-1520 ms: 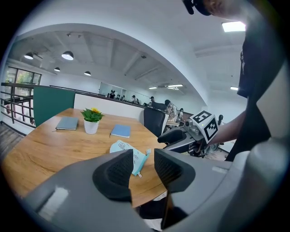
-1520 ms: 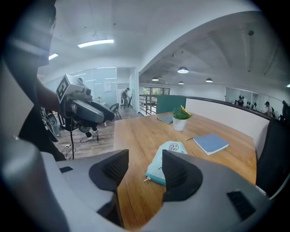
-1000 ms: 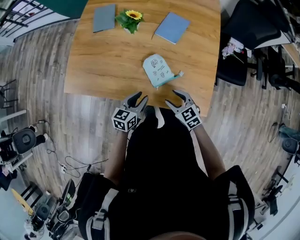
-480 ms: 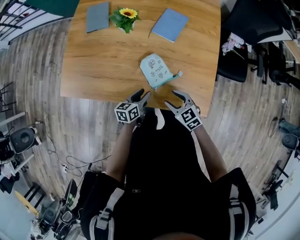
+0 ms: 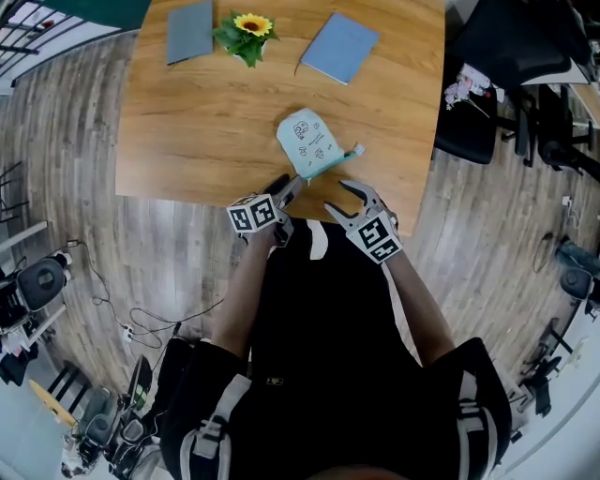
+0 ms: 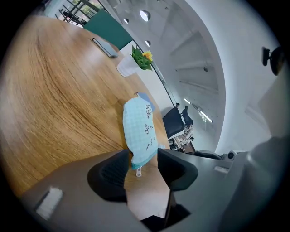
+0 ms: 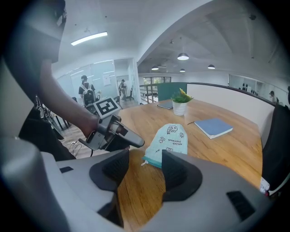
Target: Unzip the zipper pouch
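A light-blue checked zipper pouch (image 5: pixel 309 142) lies near the front edge of the wooden table (image 5: pixel 187 112), its zipper along the right side. My left gripper (image 5: pixel 284 190) is low at the pouch's near end. In the left gripper view that end of the pouch (image 6: pixel 138 131) and its small zipper pull (image 6: pixel 138 171) lie between the jaws of my left gripper (image 6: pixel 141 170), which have just been opening and do not press on it. My right gripper (image 5: pixel 339 199) hovers open just right of it. In the right gripper view the pouch (image 7: pixel 170 142) lies ahead of my right gripper (image 7: pixel 141 170), which holds nothing.
At the table's far side stand a potted sunflower (image 5: pixel 246 30), a grey notebook (image 5: pixel 189 19) and a blue notebook (image 5: pixel 339 47). Office chairs (image 5: pixel 487 84) crowd the right of the table. The table's front edge runs just under both grippers.
My left gripper has rolled and sunk forward to the pouch's near end, with its jaws wider apart. The right gripper has stayed almost where it was.
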`<state>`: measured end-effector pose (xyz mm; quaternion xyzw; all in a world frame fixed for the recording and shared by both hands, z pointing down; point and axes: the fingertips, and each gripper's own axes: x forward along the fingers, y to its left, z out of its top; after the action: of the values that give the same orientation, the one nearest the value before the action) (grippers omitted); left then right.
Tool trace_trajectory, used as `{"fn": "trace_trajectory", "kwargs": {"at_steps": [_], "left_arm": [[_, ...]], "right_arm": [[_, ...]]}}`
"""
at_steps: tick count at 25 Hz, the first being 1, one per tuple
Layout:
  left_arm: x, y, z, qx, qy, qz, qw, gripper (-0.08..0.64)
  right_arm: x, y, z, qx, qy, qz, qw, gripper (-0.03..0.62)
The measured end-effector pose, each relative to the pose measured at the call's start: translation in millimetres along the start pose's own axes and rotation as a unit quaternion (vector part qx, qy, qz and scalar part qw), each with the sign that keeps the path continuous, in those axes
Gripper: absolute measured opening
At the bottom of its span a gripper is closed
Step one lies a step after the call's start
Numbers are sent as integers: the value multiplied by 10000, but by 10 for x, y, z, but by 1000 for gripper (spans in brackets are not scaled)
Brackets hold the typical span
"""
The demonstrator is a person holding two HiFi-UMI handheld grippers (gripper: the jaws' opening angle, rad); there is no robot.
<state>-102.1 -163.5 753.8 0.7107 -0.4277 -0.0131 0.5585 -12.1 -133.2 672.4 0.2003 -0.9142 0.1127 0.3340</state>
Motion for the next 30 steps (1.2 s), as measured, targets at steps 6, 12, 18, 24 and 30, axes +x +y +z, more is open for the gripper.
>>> {"fn": "trace_trajectory", "kwargs": {"at_steps": [6, 12, 18, 24, 30], "left_arm": [[125, 25, 19, 59, 184, 2, 9998, 186], [239, 15, -26, 274, 456, 174, 9984, 186], [311, -22, -17, 119, 447, 237, 9987, 186], [356, 52, -44, -12, 496, 311, 9983, 165], [395, 133, -63, -102, 523, 389, 9978, 118]], "right_arm": [[13, 9, 76, -38, -44, 104, 9999, 229], [8, -31, 109, -80, -59, 130, 9999, 227], [-54, -122, 86, -95, 0, 51, 9999, 227], [-77, -191, 63, -109, 20, 17, 9999, 227], [-74, -242, 35, -77, 36, 6, 10000, 227]]}}
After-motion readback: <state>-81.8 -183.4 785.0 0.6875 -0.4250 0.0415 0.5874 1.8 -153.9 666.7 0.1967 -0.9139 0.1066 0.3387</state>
